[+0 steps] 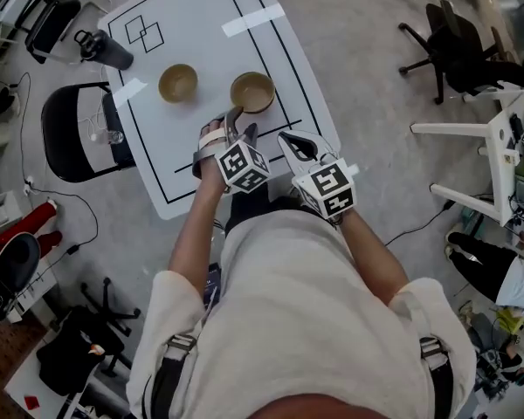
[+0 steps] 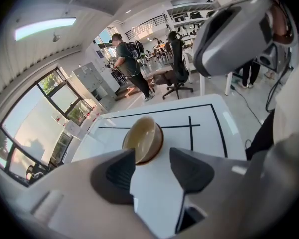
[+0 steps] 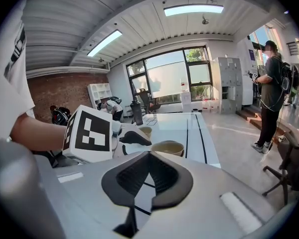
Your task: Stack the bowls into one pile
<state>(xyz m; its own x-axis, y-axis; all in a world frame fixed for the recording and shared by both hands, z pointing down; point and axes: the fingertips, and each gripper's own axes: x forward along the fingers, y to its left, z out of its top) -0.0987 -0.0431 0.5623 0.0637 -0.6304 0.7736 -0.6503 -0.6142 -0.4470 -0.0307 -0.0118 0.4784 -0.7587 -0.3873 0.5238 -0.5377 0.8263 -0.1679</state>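
the person's white shirt (image 1: 306, 312) fills the near edge of the head view, and both bare forearms reach away from it to the near edge of a white table (image 1: 201, 7) marked with black lines.

the left gripper (image 1: 242, 127) hangs over the table's near part, pointing down and away. in the left gripper view its jaws stand wide apart with only bare table top between the dark pads (image 2: 120, 173); it has hold of nothing. the right bowl (image 1: 252, 92), tan inside with a brown outer wall, stands upright just beyond the tips, slightly to the left of the gap, so that the left pad overlaps its near rim in that view. whether that pad touches the rim i cannot tell.

the right gripper (image 1: 290, 143) is just to the right of the left one, at the table's near right corner, nearer the person than the bowl. its jaws are closed tip to tip and grip nothing. in the right gripper view the right bowl sits a little past the closed tips.

the left bowl (image 1: 178, 84), the same tan kind, stands upright well to the left of the right bowl, apart from it and from both grippers. the two bowls are not stacked.

a dark bottle (image 1: 105, 49) lies at the table's far left edge.
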